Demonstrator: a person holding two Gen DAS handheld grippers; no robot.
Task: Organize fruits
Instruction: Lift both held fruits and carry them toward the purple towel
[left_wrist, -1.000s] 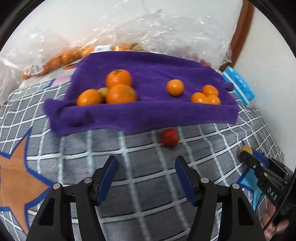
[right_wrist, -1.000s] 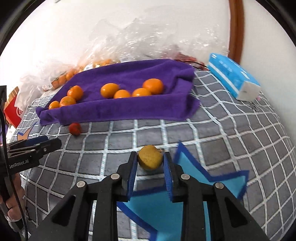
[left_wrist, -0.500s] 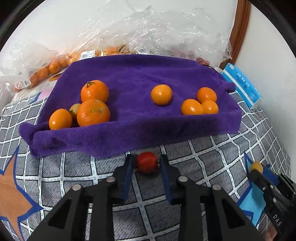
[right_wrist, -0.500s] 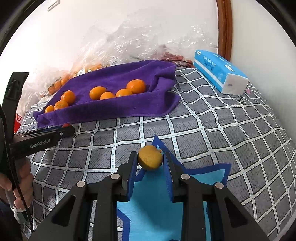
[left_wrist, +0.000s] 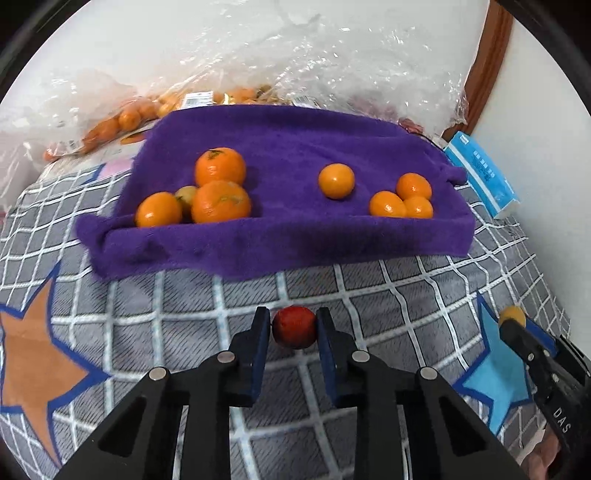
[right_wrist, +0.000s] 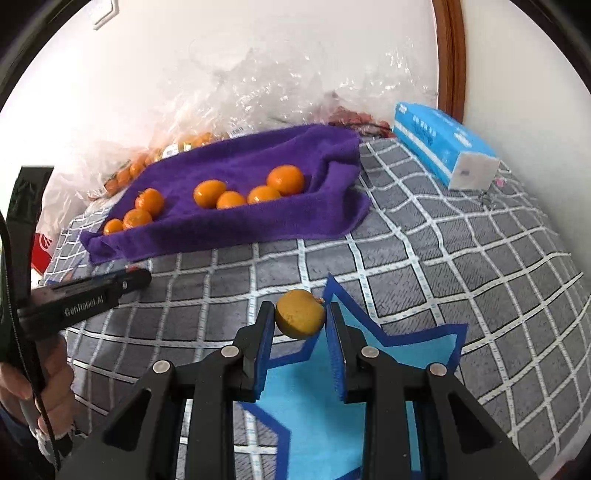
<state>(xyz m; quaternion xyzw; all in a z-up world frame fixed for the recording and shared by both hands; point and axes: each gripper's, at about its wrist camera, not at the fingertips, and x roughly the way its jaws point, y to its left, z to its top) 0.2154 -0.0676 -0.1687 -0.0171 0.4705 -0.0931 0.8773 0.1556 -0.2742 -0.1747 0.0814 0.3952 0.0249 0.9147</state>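
While the left gripper (left_wrist: 294, 328) clamps a small red fruit (left_wrist: 294, 326) between its blue pads, just near of the purple towel (left_wrist: 288, 236), the right gripper (right_wrist: 300, 319) is clamped on a yellowish fruit (right_wrist: 300, 318) over the blue star of the checked grey blanket (right_wrist: 461, 266). On the towel, oranges (left_wrist: 221, 201) cluster at the left with a small yellow-green fruit (left_wrist: 185, 194) among them. One orange (left_wrist: 336, 181) sits alone at the middle and three smaller oranges (left_wrist: 402, 201) touch at the right. Clear plastic bags (left_wrist: 258, 66) holding more fruit lie beyond the towel against the far wall. A blue tissue pack (right_wrist: 443, 144) lies to the far right. A hand (right_wrist: 51, 384) grips the left tool's handle.
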